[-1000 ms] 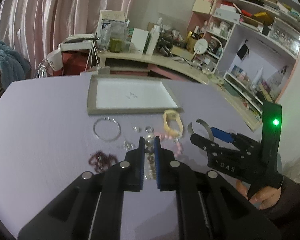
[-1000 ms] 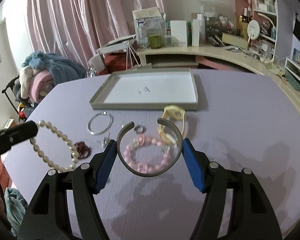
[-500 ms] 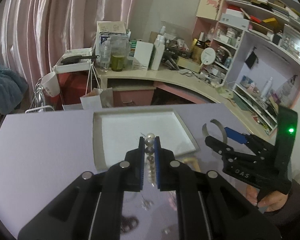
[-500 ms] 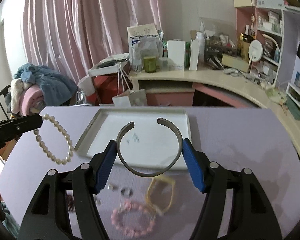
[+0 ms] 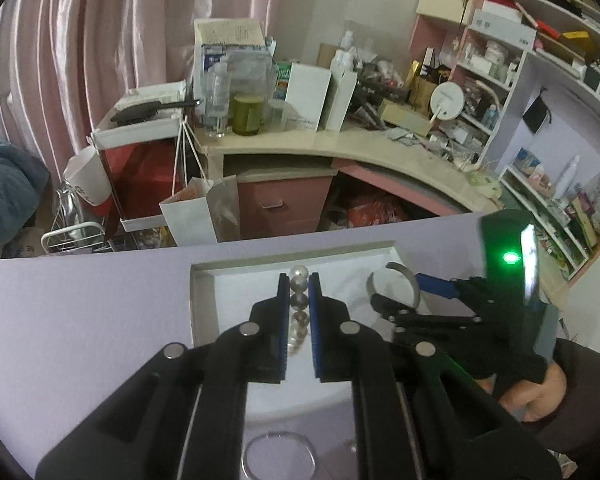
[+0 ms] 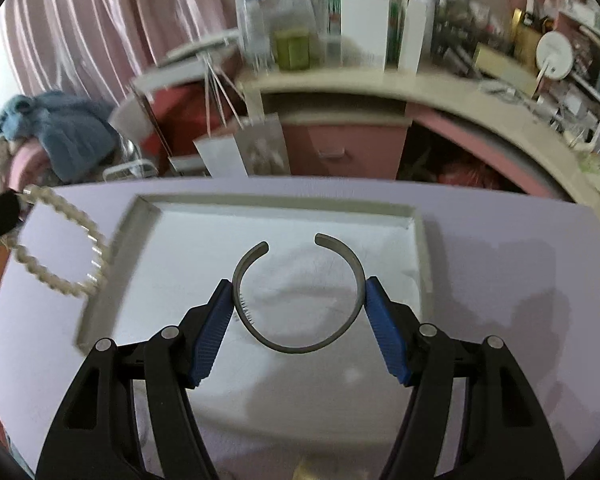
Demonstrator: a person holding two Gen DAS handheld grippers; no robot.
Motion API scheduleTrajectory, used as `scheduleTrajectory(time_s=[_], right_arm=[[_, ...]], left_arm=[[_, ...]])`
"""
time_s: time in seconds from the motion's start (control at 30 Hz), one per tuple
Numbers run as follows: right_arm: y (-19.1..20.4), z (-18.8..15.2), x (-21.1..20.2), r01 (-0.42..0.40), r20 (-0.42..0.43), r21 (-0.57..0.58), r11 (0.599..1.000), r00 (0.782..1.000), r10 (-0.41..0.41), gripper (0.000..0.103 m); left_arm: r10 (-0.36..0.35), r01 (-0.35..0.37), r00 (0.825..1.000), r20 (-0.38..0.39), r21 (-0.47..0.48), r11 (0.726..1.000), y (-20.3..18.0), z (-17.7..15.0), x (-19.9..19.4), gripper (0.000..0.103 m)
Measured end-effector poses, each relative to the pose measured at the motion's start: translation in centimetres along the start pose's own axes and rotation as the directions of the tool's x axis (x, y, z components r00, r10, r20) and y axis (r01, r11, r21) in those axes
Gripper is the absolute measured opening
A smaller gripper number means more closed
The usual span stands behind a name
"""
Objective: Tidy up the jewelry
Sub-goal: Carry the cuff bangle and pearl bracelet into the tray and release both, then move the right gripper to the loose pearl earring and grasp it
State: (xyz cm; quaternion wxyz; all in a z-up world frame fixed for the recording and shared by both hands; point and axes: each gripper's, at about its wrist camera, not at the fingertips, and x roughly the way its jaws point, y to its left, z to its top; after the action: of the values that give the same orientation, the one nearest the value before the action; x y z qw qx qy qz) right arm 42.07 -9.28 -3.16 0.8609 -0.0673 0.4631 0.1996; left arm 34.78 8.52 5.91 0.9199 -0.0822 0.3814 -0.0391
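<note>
My left gripper (image 5: 299, 280) is shut on a pearl bracelet (image 5: 299, 302) whose beads show between the blue pads. It hangs over the near left part of the grey tray (image 5: 204, 270) with its white lining. In the right wrist view the pearl bracelet (image 6: 83, 220) dangles as a loop above the tray's left rim. My right gripper (image 6: 298, 286) is shut on a grey open metal cuff (image 6: 300, 349), its pads pressing on both sides, over the middle of the tray (image 6: 422, 248). The left wrist view shows that right gripper (image 5: 398, 290) and cuff (image 5: 404, 270) just to the right.
A thin silver bangle (image 5: 278, 434) lies on the lilac table near me. A yellowish piece (image 6: 306, 474) peeks in at the bottom edge. Beyond the table's far edge stands a cluttered desk (image 5: 340, 148) and shelves. A person's hand (image 5: 536, 396) holds the right gripper.
Both grippers moved forward from above the loose jewellery to over the tray, each still carrying its piece. The pile of beads and rings slid out of view below.
</note>
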Motion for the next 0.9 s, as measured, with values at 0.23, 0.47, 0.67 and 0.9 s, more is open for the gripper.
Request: scheduleTrajectory(time_s=[0.23, 0.47, 0.67, 0.9], right_arm=[[-0.6, 1.5, 3.7, -0.001, -0.084, 0.014, 1.0, 0.996, 0.002, 0.069], [-2.4, 1.1, 1.3, -0.032, -0.025, 0.054, 0.998, 0.999, 0.033, 0.078], [-3.9, -0.1, -0.7, -0.024, 0.012, 0.096, 0.995, 1.0, 0.023, 0.078], [-4.5, -3.0, -4.9, 0.021, 0.086, 0.101, 0.995, 0.996, -0.03, 0.078]], left_arm=[[0.003, -0.003, 0.999, -0.053, -0.003, 1.0, 1.4, 0.1, 4.1, 0.009], [-0.013, 0.012, 0.997, -0.079, -0.007, 1.0, 1.5, -0.2, 6.1, 0.009], [0.027, -0.029, 0.994, -0.101, -0.015, 0.999, 1.6, 0.2, 7.6, 0.018], [0.059, -0.063, 0.996, -0.062, -0.061, 0.996, 2.7, -1.0, 4.4, 0.039]])
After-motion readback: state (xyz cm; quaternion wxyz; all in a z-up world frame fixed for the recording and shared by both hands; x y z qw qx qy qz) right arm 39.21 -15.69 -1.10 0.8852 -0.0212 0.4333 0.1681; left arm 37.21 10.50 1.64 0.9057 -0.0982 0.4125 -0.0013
